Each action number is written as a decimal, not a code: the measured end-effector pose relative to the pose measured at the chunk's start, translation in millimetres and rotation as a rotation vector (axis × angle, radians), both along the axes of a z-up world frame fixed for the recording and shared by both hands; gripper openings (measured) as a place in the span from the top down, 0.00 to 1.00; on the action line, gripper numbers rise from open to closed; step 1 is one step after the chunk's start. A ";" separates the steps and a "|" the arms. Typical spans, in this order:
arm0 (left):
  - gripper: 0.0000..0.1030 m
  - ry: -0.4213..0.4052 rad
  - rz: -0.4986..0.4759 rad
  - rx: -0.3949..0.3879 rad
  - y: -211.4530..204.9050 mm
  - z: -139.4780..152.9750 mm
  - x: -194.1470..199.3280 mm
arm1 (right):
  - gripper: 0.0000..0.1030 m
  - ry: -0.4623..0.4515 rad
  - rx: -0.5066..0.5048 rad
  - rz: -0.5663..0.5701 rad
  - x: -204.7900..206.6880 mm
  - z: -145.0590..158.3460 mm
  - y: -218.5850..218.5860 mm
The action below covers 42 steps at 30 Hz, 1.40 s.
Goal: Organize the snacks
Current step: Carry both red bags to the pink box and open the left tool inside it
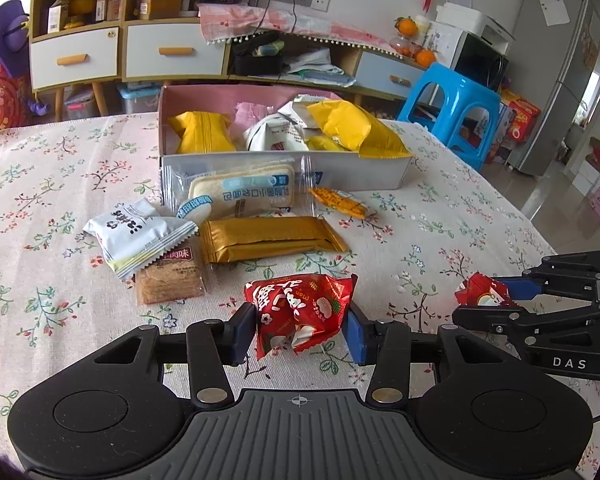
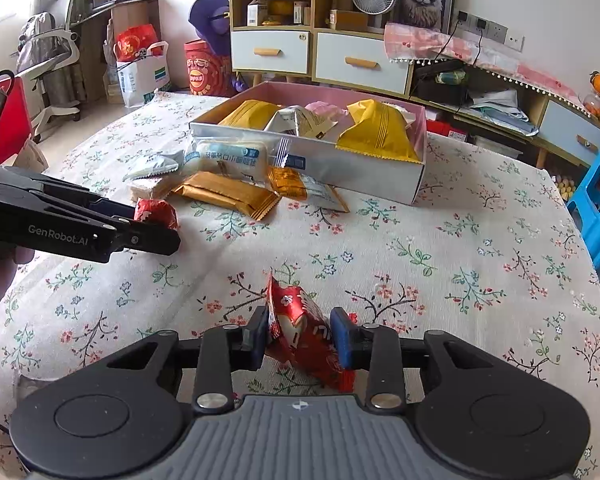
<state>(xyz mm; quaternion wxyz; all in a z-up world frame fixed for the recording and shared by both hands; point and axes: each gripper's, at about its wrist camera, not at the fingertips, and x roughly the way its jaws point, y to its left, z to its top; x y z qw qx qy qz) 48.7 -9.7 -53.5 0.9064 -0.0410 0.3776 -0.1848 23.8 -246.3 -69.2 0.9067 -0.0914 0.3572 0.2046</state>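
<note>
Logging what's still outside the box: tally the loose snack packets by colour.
Red: 2, one in each gripper
Gold: 1
Orange: 1
White: 1
Clear, pale bread: 1
Clear, brown cake: 1
Total: 7

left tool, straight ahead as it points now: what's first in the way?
The left tool, shut on a red packet, points at the snack pile. First in line is likely the gold bar, then the box behind it. If it travels high enough, it may clear the bar.
</note>
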 end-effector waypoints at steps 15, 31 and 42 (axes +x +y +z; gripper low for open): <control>0.58 -0.027 0.028 -0.026 8.8 15.0 3.6 | 0.78 -0.018 0.072 -0.041 14.5 20.5 0.0; 0.58 -0.100 0.092 -0.040 26.6 40.4 27.6 | 0.77 -0.068 0.182 -0.062 59.2 60.1 26.0; 0.57 -0.134 0.120 -0.016 30.5 52.9 83.5 | 0.77 -0.027 0.266 -0.122 114.2 64.4 34.1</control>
